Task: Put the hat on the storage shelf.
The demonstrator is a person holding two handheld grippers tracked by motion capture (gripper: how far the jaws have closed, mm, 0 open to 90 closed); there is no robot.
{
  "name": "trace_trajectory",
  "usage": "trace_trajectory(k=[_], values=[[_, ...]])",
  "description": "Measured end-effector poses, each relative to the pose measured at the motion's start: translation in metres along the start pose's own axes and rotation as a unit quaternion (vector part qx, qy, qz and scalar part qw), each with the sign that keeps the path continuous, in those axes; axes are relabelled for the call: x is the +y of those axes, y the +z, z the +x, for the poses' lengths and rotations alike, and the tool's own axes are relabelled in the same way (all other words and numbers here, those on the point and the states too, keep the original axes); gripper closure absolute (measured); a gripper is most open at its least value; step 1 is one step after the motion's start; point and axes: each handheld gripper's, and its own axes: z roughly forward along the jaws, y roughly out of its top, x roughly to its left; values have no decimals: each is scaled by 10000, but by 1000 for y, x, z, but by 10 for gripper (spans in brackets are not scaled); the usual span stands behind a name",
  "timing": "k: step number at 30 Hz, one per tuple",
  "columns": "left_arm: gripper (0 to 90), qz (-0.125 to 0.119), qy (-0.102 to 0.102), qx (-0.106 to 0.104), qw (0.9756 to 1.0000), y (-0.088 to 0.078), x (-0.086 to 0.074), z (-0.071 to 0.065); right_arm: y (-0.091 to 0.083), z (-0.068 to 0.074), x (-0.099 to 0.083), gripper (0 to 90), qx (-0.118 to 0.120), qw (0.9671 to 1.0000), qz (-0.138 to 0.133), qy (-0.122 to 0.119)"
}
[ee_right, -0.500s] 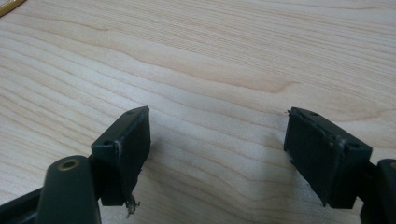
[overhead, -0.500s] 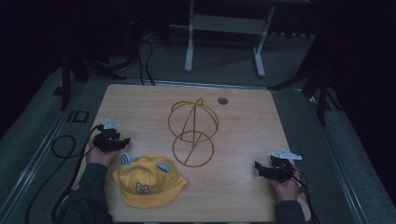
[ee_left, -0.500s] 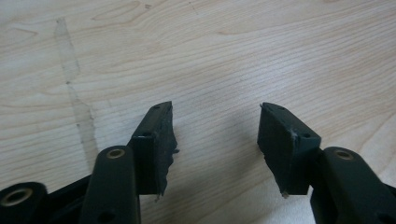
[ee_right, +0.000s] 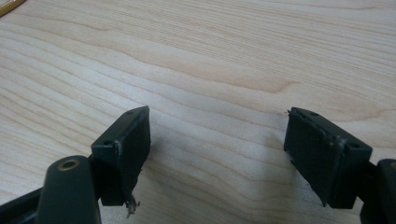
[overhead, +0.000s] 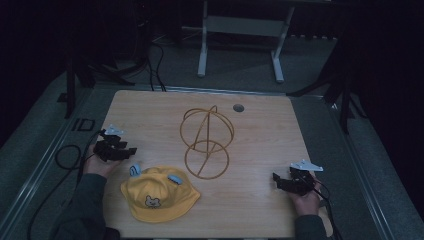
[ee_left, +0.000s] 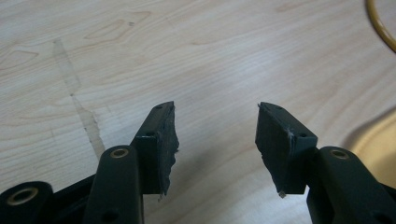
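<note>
A yellow child's hat [overhead: 159,194] with a bear patch and two pale blue ears lies at the table's front left. Behind it stands a gold wire hat stand [overhead: 206,137], a sphere frame over a ring base. My left gripper [overhead: 131,150] rests on the table left of the hat, open, with bare wood between its jaws [ee_left: 215,135]. The hat's brim [ee_left: 379,140] shows at the right edge of the left gripper view. My right gripper [overhead: 276,180] lies at the front right, open over bare wood [ee_right: 217,140].
The wooden table [overhead: 150,115] has a round grey grommet [overhead: 238,107] near its far edge. A black cable [overhead: 65,157] loops off the left side. Metal frame legs [overhead: 202,45] stand on the floor beyond the table.
</note>
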Motion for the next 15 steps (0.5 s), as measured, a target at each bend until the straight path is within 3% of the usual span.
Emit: trace_trajectory(k=[4,8,15], values=[[488,-2,99,-63,9999,-6,2,-3,0,0,0,227,0,10000,-3,-3],[492,-100,230,-401,9989,-20,4,-9,0,0,0,227,0,10000,1,1],[509,-72,550,-692,9961,-34,8,-20,0,0,0,227,-1,10000,-2,-3]])
